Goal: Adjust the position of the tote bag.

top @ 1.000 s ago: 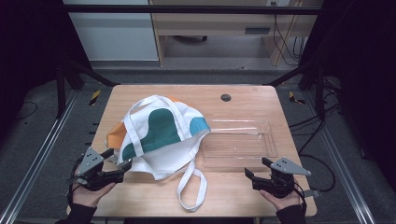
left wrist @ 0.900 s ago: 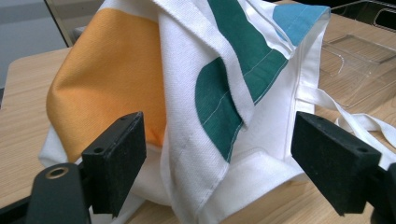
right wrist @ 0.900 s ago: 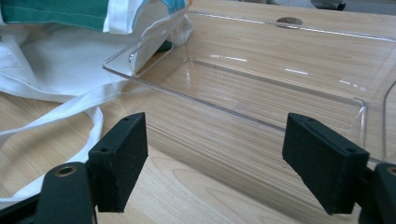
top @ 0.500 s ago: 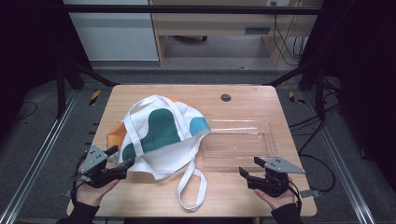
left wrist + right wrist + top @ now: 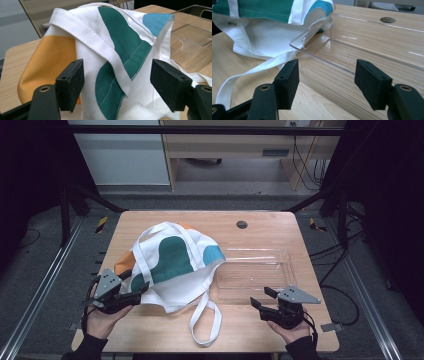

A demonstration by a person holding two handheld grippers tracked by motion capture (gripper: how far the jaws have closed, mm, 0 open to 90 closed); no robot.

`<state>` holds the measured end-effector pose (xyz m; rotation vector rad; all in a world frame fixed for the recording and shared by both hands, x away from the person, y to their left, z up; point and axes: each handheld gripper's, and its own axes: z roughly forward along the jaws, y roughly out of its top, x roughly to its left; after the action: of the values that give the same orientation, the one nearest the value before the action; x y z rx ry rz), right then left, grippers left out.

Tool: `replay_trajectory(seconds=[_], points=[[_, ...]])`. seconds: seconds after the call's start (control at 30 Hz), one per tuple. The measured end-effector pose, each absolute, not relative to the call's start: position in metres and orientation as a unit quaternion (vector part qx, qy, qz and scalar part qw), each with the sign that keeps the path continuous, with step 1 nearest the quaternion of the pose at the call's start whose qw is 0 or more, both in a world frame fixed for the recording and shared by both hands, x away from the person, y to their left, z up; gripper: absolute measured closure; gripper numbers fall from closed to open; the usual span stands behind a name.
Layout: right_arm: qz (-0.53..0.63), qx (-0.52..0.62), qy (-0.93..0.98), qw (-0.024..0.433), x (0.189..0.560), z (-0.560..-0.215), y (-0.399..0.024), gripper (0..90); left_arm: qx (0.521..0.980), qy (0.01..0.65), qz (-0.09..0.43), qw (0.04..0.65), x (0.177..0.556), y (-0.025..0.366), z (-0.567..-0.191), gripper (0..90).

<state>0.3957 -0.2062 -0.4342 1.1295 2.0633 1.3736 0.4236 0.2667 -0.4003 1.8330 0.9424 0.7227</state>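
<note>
A white tote bag [image 5: 170, 265] with green, blue and orange patches lies crumpled on the left half of the wooden table [image 5: 280, 235]. One long strap [image 5: 205, 322] trails toward the front edge. My left gripper [image 5: 136, 282] is at the bag's near left corner. In the left gripper view its jaws [image 5: 117, 82] stand open on either side of a fold of the bag [image 5: 125, 55], and they have just been closing a little. A clear plastic tray [image 5: 257, 272] sits to the right of the bag. My right gripper [image 5: 260, 296] faces the tray's near rim [image 5: 324, 62], open with nothing between its jaws, which have just been closing.
A small dark round grommet [image 5: 242, 224] is set into the table near its far edge. The bag's right corner [image 5: 319, 7] overlaps the tray's left end. Metal rails run along both sides of the table, and cabinets stand behind it.
My left gripper has edged up and in toward the bag's corner. The right gripper has shifted slightly toward the tray. Both pairs of jaws look a little narrower.
</note>
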Motion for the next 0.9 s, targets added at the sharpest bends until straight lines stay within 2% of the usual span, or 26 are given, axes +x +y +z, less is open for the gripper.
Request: replay_trajectory(seconds=[0.53,0.9], points=[[0.499,0.389,0.750,0.192,0.399,-0.432,-0.188,43.0,0.744,0.397,0.293,0.451,0.437,0.269,-0.407,34.4],[0.500,0.380,0.755,0.189,0.402,-0.433,-0.177,44.7,0.749,0.393,0.286,0.450,0.437,0.275,-0.415,45.3]])
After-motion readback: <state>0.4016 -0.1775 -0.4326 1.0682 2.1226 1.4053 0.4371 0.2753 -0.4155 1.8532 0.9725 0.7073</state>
